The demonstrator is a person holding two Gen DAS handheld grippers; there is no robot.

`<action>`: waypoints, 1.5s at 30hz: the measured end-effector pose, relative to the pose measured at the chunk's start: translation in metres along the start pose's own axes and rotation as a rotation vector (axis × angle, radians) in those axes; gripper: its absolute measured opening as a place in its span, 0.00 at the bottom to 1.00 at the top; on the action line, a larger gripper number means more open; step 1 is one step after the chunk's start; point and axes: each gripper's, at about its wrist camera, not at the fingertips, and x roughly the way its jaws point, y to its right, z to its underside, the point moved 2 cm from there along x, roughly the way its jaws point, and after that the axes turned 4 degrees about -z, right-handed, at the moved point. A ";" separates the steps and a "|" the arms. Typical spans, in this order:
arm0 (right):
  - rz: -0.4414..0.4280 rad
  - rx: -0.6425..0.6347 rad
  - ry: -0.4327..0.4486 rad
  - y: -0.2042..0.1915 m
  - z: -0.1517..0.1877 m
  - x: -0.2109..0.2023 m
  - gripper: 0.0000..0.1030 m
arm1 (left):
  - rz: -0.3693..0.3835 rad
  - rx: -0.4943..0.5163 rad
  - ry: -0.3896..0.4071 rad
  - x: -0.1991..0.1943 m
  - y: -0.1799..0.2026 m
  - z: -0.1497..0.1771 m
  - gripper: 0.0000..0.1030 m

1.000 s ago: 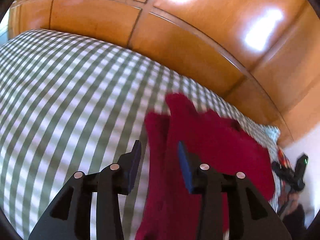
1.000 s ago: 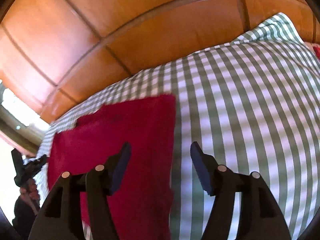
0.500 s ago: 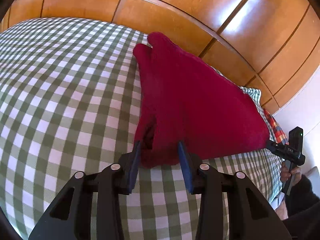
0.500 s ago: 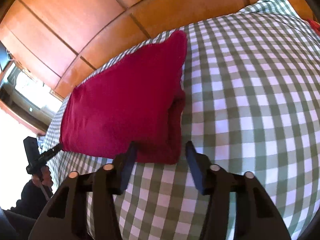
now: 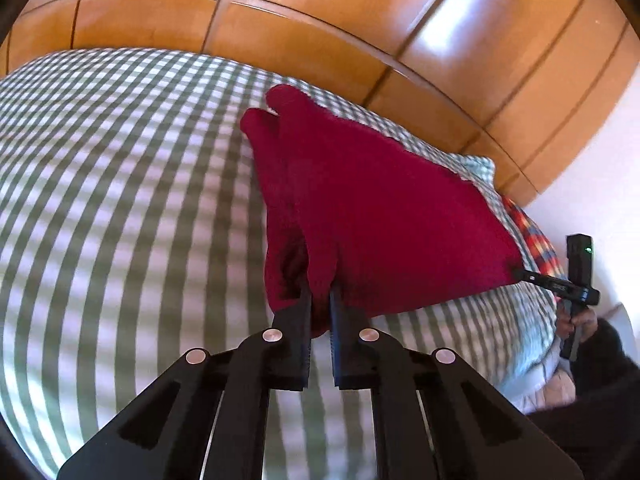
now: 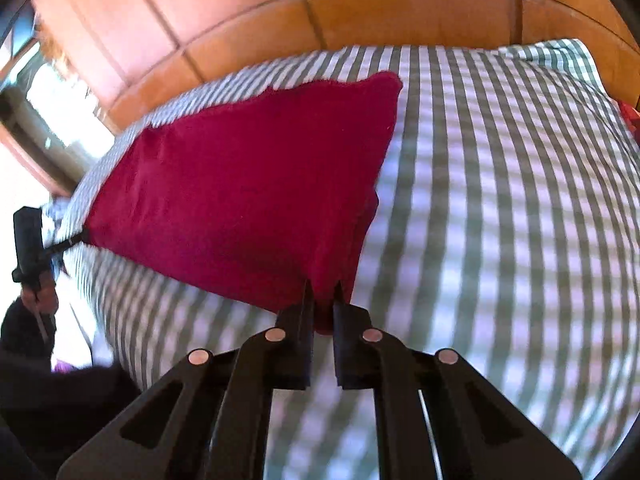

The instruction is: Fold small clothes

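Note:
A dark red garment (image 5: 360, 216) lies folded on the green-and-white checked bedspread (image 5: 120, 200). My left gripper (image 5: 320, 300) is shut on its near left corner. My right gripper (image 6: 322, 300) is shut on the near right corner of the same garment (image 6: 248, 184). The near edge is stretched between both grippers and looks lifted slightly off the bed. In the left wrist view the right gripper (image 5: 560, 284) shows at the garment's far corner; in the right wrist view the left gripper (image 6: 64, 244) shows at the left corner.
A glossy wooden panelled headboard (image 5: 320, 20) runs behind the bed. A checked pillow (image 5: 476, 168) and a red-blue plaid cloth (image 5: 532, 232) lie at the bed's right end. The person's dark sleeve (image 6: 40, 360) shows at the lower left in the right wrist view.
Both grippers were open at the garment's near corners half a second ago; now both have closed on the corners. The views are blurred by motion and the near edge has risen slightly.

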 end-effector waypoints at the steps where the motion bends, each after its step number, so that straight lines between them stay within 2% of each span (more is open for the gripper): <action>1: 0.002 -0.005 -0.021 0.000 0.012 -0.004 0.06 | 0.018 -0.007 -0.012 -0.008 0.000 0.016 0.06; 5: -0.014 0.027 -0.095 0.001 0.065 -0.013 0.06 | 0.027 -0.038 -0.078 -0.016 -0.004 0.067 0.06; 8: -0.025 0.064 -0.091 0.005 0.081 -0.016 0.09 | 0.049 -0.148 -0.089 -0.017 -0.014 0.090 0.06; 9: -0.031 0.084 -0.083 0.007 0.082 -0.017 0.14 | 0.057 -0.197 -0.090 -0.015 -0.019 0.093 0.07; 10: -0.032 0.091 -0.082 0.008 0.081 -0.020 0.30 | 0.062 -0.215 -0.088 -0.015 -0.021 0.093 0.08; 11: -0.026 0.092 -0.075 0.010 0.081 -0.024 0.52 | 0.041 -0.208 -0.081 -0.016 -0.021 0.090 0.08; 12: -0.015 0.102 -0.056 0.014 0.079 -0.031 0.55 | 0.035 -0.200 -0.074 -0.019 -0.021 0.087 0.08; 14: -0.009 0.134 -0.005 0.029 0.075 -0.050 0.55 | 0.042 -0.179 -0.031 -0.029 -0.019 0.075 0.13; 16: 0.004 0.160 0.051 0.040 0.068 -0.065 0.56 | 0.042 -0.183 0.020 -0.036 -0.024 0.063 0.13; 17: 0.022 0.185 0.082 0.047 0.058 -0.067 0.56 | 0.046 -0.196 0.044 -0.036 -0.028 0.056 0.13; 22: 0.074 0.279 0.186 0.068 0.009 -0.052 0.56 | 0.037 -0.213 0.065 -0.016 -0.033 0.023 0.14; 23: 0.083 0.298 0.192 0.067 -0.001 -0.044 0.56 | 0.049 -0.219 0.068 -0.012 -0.033 0.018 0.27; 25: 0.107 0.313 0.204 0.069 -0.016 -0.033 0.56 | 0.071 -0.243 0.069 0.002 -0.032 0.003 0.43; 28: 0.135 0.314 0.201 0.065 -0.041 -0.009 0.54 | 0.079 -0.252 0.070 0.021 -0.027 -0.014 0.43; 30: 0.155 0.306 0.192 0.064 -0.046 0.000 0.43 | 0.073 -0.249 0.067 0.029 -0.028 -0.023 0.43; 32: 0.147 0.301 0.184 0.064 -0.052 0.008 0.22 | 0.064 -0.246 0.055 0.041 -0.029 -0.028 0.43; 33: 0.144 0.294 0.185 0.062 -0.054 0.010 0.18 | 0.058 -0.238 0.048 0.046 -0.029 -0.030 0.40; 35: 0.165 0.263 0.197 0.056 -0.055 0.008 0.07 | 0.037 -0.197 0.047 0.053 -0.025 -0.033 0.15; 36: 0.186 0.236 0.210 0.050 -0.057 0.004 0.04 | 0.031 -0.177 0.054 0.053 -0.023 -0.036 0.09; 41: 0.203 0.162 0.320 0.031 -0.067 -0.030 0.03 | 0.023 -0.100 0.157 0.032 -0.008 -0.049 0.07; 43: 0.223 0.163 0.351 0.033 -0.074 -0.036 0.03 | -0.005 -0.101 0.182 0.029 -0.008 -0.055 0.07; 45: 0.238 0.202 0.332 0.047 -0.079 -0.025 0.03 | -0.078 -0.107 0.168 0.039 -0.015 -0.061 0.07</action>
